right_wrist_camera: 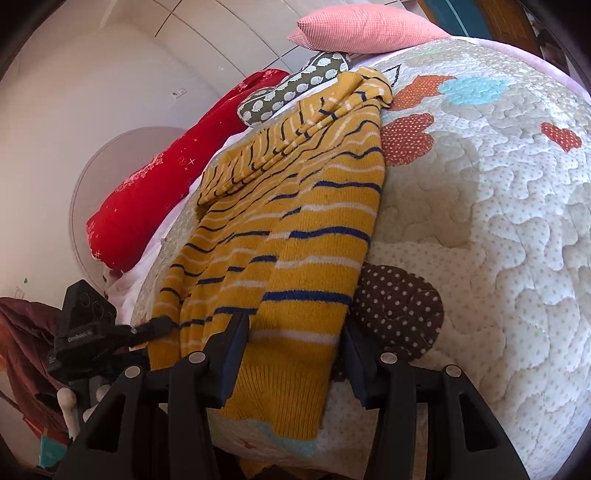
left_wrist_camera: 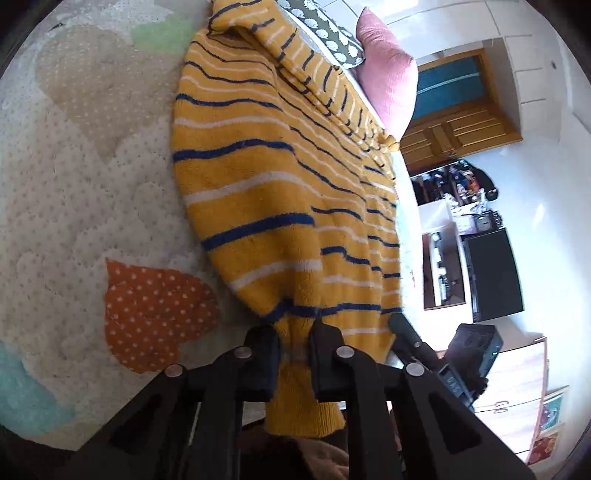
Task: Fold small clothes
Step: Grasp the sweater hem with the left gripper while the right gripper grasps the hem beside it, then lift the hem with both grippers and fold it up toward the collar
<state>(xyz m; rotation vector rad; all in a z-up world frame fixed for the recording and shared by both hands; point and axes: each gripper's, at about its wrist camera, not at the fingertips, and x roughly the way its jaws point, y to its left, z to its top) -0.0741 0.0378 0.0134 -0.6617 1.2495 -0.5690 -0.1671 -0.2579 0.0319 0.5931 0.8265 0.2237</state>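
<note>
A mustard-yellow knit sweater with blue and white stripes lies on the quilted bedspread, its sleeves folded across the top. My left gripper is shut on the sweater's bunched hem corner. In the right wrist view the sweater runs away from me, and my right gripper is open with its jaws either side of the ribbed hem, which hangs over the bed's near edge. The other gripper shows at the sweater's left hem corner.
A pink pillow, an olive patterned cushion and a red bolster lie at the head of the bed. A wooden door, shelves and a dark cabinet stand beyond the bed's edge.
</note>
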